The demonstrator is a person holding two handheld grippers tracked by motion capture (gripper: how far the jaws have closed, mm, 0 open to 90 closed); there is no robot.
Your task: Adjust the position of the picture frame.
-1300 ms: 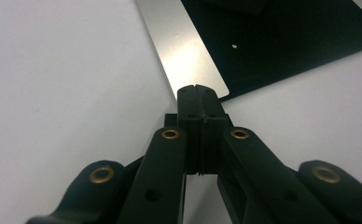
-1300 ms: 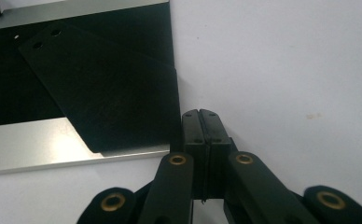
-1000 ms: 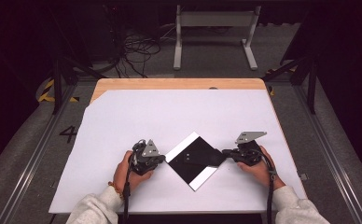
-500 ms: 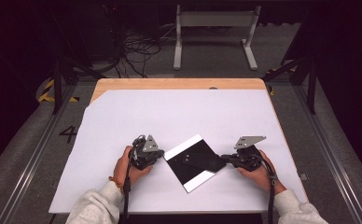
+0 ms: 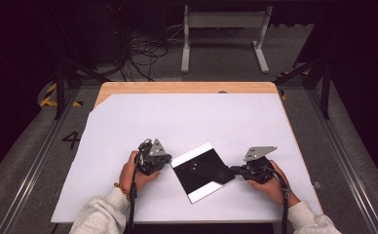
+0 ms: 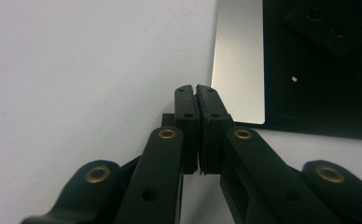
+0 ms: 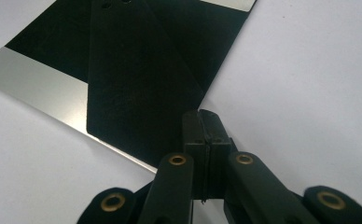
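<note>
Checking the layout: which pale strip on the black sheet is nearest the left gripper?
The far strip, on the edge away from the person; its end lies beside the left gripper. The other strip borders the near edge.

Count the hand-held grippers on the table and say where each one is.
2. The left hand-held gripper lies at the left corner of the black sheet; the right hand-held gripper lies at its right corner. Both are shut.
</note>
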